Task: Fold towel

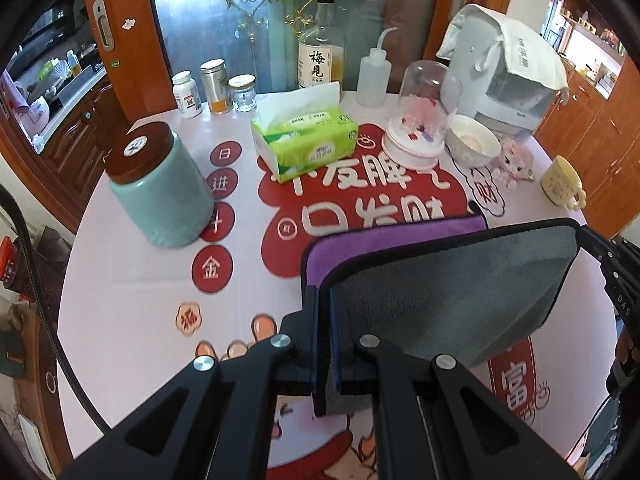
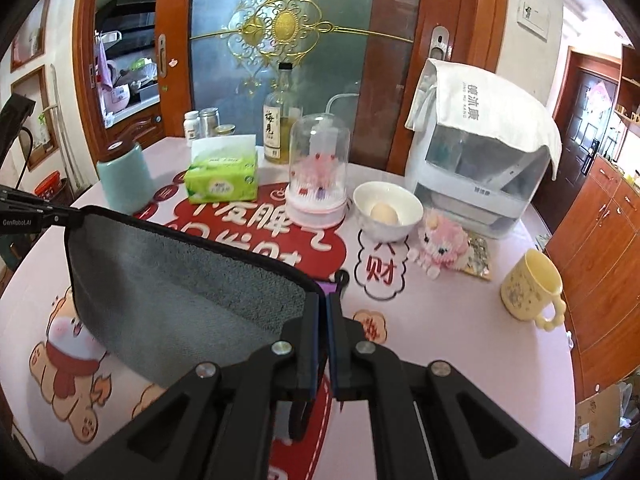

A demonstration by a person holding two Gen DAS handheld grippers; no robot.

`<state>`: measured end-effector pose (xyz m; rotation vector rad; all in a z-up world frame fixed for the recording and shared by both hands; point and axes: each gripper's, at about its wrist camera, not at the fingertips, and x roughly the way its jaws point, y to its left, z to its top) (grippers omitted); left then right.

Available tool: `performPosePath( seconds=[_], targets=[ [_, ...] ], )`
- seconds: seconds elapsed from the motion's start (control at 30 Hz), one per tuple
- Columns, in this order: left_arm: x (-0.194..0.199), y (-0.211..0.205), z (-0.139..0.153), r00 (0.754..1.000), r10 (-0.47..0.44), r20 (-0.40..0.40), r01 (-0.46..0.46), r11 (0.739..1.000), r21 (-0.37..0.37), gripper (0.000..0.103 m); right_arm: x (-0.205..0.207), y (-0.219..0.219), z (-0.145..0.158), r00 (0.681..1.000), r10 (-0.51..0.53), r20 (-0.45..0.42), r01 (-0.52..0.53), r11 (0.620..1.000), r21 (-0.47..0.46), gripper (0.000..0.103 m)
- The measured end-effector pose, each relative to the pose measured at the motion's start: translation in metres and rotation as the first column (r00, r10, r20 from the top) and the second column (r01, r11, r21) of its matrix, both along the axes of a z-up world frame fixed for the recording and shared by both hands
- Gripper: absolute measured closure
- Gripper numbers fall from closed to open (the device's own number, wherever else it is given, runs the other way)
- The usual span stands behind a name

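- Towel [image 1: 452, 288] is hanging lifted above the table [image 1: 132, 320], near edge raised, grey face showing toward both cameras and a purple face [image 1: 384, 240] lying behind it on the tablecloth.
- Left gripper [image 1: 328, 344] is pinching one corner of the near edge, fingers nearly closed with only the cloth's thickness between them.
- Right gripper [image 2: 323, 344] is pinching the opposite corner in the same way, jaws closed on the black piping.
- Step in hand, by my judgement, is carrying the raised edge over to the far edge to make a fold.
- Both corners should be travelling level and at equal pace, keeping the edge between them taut, so the fold line is forming straight.
- Release should be waiting until corner is sitting over corner; an early drop would be leaving the halves askew.
- Tissue pack [image 1: 308, 144] and glass dome [image 2: 318, 176] are standing beyond the cloth, apart from it; forward travel should be stopping short of them.
- Fabric is looking plush and thick, with black binding round the rim and a small loop [image 2: 342, 278] at one corner.
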<state>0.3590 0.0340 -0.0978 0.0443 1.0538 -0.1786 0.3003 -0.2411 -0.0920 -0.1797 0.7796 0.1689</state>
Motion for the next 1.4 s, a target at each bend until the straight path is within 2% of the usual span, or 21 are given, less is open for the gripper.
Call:
performPosePath(
  seconds=[0.3,0.73,1.0,1.1,1.2,1.27,1.4],
  targets=[
    [0.044,-0.001,-0.022,1.0,0.018,-0.016,-0.017,1.0,0.017,0.1,0.045,-0.001,-0.022,1.0,0.001,-0.015,-0.001,1.0,0.013,0.1],
    [0.093,0.0,-0.083,0.987,0.07,-0.143,-0.066,0.997,0.029,0.098,0.091,-0.003,-0.085,0.99,0.012,-0.139,-0.007,0.999,0.033,0.099],
    [0.108,0.001,-0.106,0.978,0.096,-0.186,-0.089,0.995,0.044,0.097,0.102,-0.004,-0.109,0.985,0.006,-0.171,0.003,0.999,0.05,0.099],
    [0.111,0.002,-0.109,0.976,0.11,-0.187,-0.103,0.994,0.048,0.093,0.104,-0.003,-0.112,0.985,-0.001,-0.171,0.009,0.999,0.047,0.098],
    [0.111,0.006,-0.106,0.975,0.136,-0.176,-0.131,0.99,0.043,0.082,0.105,-0.005,-0.115,0.983,-0.017,-0.181,0.026,0.999,0.044,0.096],
    [0.11,0.008,-0.102,0.974,0.15,-0.168,-0.148,0.989,0.027,0.078,0.106,-0.008,-0.115,0.981,-0.037,-0.192,0.045,0.998,0.041,0.086],
    [0.102,0.011,-0.085,0.973,0.182,-0.142,-0.182,0.983,0.016,0.072,0.101,-0.013,-0.102,0.983,-0.069,-0.168,0.081,0.995,0.065,0.077]
  ],
)
